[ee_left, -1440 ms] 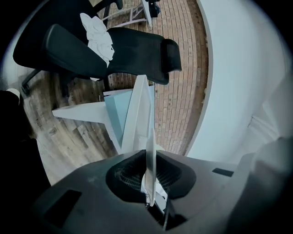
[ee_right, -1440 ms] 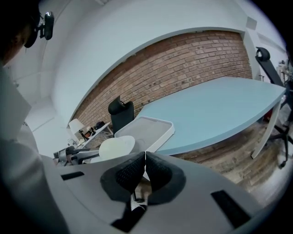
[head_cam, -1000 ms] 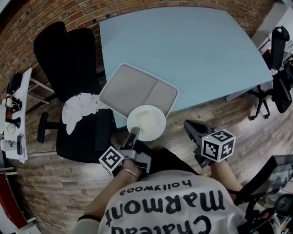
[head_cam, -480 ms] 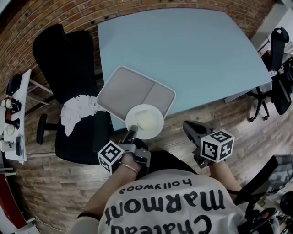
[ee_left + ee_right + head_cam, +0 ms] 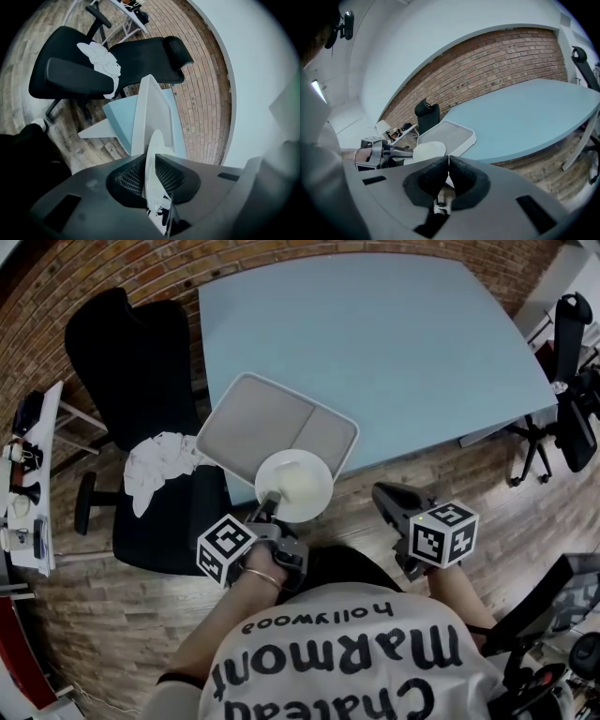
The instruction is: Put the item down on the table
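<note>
A white plate (image 5: pixel 293 486) hangs level at the near edge of the light blue table (image 5: pixel 394 343), partly over the corner of a grey tray (image 5: pixel 253 423). My left gripper (image 5: pixel 268 504) is shut on the plate's near rim. In the left gripper view the plate (image 5: pixel 152 157) runs edge-on between the jaws, with the tray (image 5: pixel 152 110) beyond it. My right gripper (image 5: pixel 387 497) is off the table's edge to the right, above the floor, shut with nothing in it. The right gripper view shows the plate (image 5: pixel 429 151), the tray (image 5: pixel 450 133) and the left gripper (image 5: pixel 375 152).
A black office chair (image 5: pixel 141 371) with a white cloth (image 5: pixel 161 465) on its seat stands left of the table. Another black chair (image 5: pixel 572 334) is at the far right. A small white stand (image 5: pixel 33 474) with odds and ends is at the left edge.
My left gripper has carried the plate a little forward and left, further over the tray's corner. The right gripper has barely moved.
</note>
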The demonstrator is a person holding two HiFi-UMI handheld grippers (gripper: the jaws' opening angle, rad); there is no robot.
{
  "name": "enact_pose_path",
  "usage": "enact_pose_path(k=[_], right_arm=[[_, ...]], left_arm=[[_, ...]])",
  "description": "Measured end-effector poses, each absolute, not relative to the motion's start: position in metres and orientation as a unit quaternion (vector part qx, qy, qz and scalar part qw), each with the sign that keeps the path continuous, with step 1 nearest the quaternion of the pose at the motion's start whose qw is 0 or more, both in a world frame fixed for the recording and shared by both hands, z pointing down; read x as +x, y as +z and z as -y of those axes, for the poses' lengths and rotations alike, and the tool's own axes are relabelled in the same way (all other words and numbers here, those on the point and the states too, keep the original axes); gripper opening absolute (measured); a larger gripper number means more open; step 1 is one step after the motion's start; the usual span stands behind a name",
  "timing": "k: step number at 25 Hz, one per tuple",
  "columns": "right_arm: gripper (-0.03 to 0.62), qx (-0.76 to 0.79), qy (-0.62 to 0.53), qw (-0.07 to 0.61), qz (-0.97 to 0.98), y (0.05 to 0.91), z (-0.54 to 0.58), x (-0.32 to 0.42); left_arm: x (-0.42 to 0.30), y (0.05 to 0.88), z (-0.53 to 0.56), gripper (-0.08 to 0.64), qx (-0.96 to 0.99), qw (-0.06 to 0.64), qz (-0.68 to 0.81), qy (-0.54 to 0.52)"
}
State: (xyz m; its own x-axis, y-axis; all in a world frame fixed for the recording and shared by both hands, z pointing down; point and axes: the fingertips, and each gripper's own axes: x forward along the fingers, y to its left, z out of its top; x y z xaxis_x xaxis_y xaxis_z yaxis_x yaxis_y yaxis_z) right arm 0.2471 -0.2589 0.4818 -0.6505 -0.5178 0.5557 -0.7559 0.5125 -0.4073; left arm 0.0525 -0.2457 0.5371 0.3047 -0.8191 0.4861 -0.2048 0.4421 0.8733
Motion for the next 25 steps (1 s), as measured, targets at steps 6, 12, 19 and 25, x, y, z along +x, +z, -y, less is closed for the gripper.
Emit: enact_pose_path(k=[6, 12, 19, 25], right_arm=[[0.011, 0.375, 0.319, 0.182, 0.851, 0.48, 0.256, 0.248], [0.011, 0.377, 0.318, 0.181, 0.851, 0.478, 0.253, 0.249], [0.011, 0.38, 0.316, 0.18, 0.85, 0.477, 0.25, 0.252], [0.011, 0.382, 0.314, 0.181, 0.85, 0.477, 0.248, 0.253]], left_arm=[[0.048, 0.534, 0.247, 0.079, 0.51, 0.628, 0.561, -0.179], [0.041, 0.528, 0.254, 0.187, 0.552, 0.58, 0.585, -0.128], [0.04, 0.517, 0.265, 0.262, 0.618, 0.504, 0.601, -0.056], [0.035, 0.508, 0.274, 0.27, 0.67, 0.405, 0.622, 0.01]])
